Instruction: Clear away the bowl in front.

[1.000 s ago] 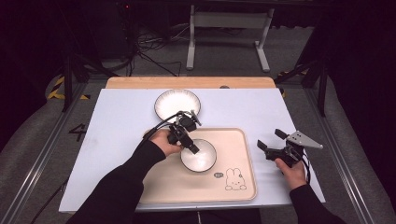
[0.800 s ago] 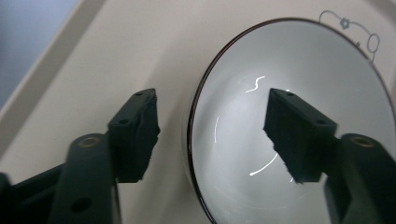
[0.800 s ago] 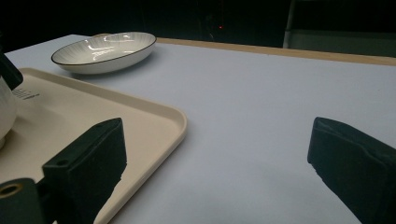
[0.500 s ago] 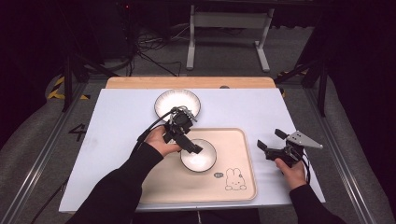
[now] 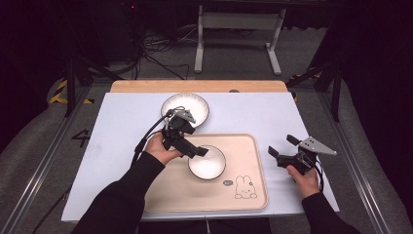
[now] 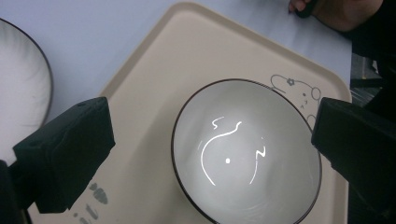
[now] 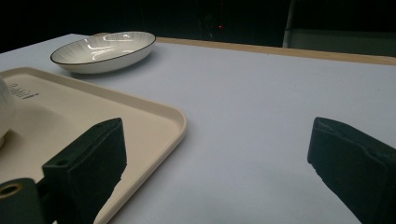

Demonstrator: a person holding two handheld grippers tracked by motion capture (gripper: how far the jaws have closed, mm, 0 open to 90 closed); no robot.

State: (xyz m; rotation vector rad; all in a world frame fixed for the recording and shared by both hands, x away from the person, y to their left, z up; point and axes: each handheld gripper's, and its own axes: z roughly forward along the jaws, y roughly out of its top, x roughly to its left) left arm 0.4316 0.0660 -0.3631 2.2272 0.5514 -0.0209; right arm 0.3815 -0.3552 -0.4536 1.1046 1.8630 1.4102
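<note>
A pale tabletop (image 5: 112,126) is being lit within a dark room, cables lying on the floor behind. The left claw (image 5: 197,150) is being held spread above the bowl (image 5: 207,162), which is sitting on the beige tray (image 5: 248,151); its jaws have just been opening, and since the earlier frame it is being lifted clear. The right claw (image 5: 281,147) is being kept released, unmoved, beside the tray.

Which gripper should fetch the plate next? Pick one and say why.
Left. The left gripper, open above the bowl on the tray, is close to the plate. The right gripper sits off the tray's far side.
</note>
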